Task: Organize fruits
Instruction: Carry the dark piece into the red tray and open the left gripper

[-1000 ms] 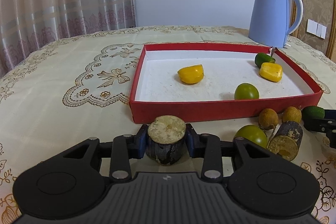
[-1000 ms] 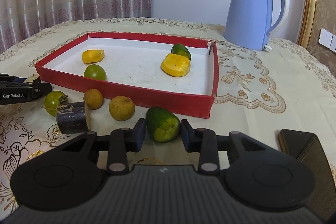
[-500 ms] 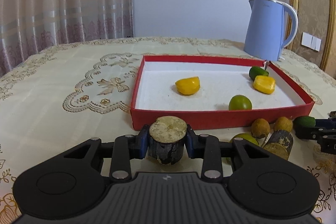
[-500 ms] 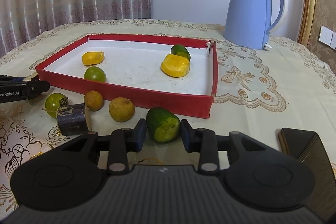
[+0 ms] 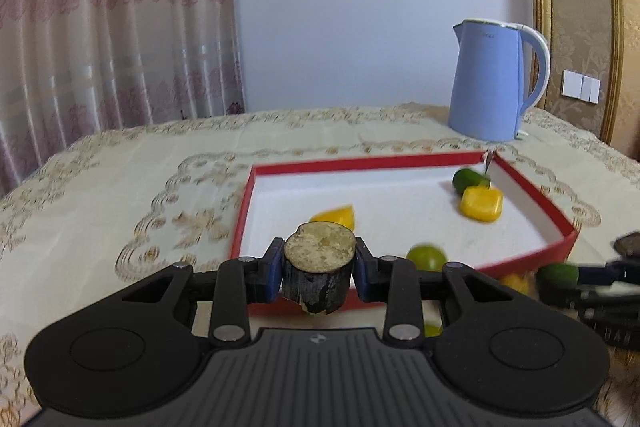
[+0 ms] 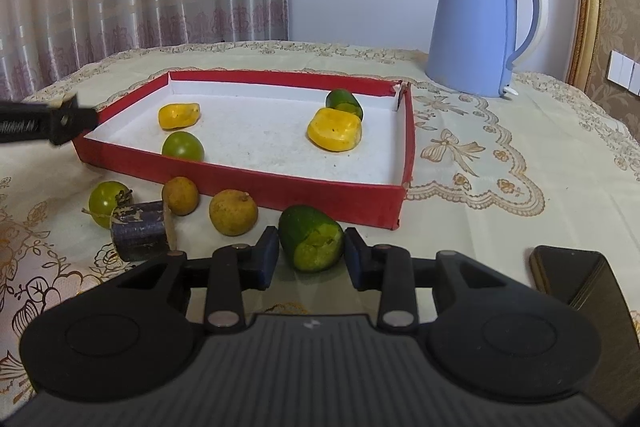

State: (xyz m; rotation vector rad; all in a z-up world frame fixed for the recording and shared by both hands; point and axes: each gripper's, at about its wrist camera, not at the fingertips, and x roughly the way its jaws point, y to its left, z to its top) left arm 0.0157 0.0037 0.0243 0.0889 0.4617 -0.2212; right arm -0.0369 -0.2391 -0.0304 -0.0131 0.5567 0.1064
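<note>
- Held the dark cane stub (image 5: pixel 318 279) clenched in the left fingers (image 5: pixel 273 269), above the near wall of the red tray (image 5: pixel 532 187); risked clipping that wall if lowered too early.
- Pinched only on its round sides, so could have slipped and rolled out of the tray.
- Grasped the green fruit piece (image 6: pixel 310 243) in the right fingers (image 6: pixel 266 259), on the bench (image 6: pixel 500 227) just outside the tray's near wall; could have crushed its soft cut end.
</note>
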